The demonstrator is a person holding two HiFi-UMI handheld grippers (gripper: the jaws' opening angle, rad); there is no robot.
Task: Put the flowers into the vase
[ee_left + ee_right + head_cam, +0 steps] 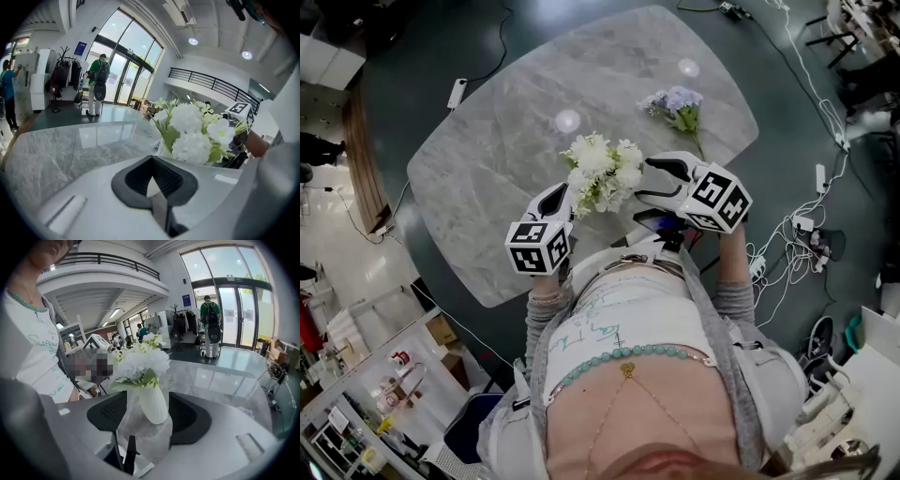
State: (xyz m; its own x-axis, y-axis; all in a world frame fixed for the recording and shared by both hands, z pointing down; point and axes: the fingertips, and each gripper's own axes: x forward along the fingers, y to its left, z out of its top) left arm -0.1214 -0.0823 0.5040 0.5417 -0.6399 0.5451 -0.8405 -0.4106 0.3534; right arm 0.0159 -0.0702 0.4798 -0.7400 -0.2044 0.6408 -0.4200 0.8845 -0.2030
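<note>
The white flowers (602, 173) are already in the vase (152, 404). The purple flowers (675, 105) lie on the table (478, 178), well past the vase on its far side, so the job is not done.

The right gripper (656, 183) is just right of the vase with its jaws wide apart. The vase shows in the gap, but nothing squeezes it. The left gripper (151, 187) is just left of the vase, jaws pressed together, holding nothing.

Both sit very near the vase. A bump from either one could tip it over and spill the flowers.
</note>
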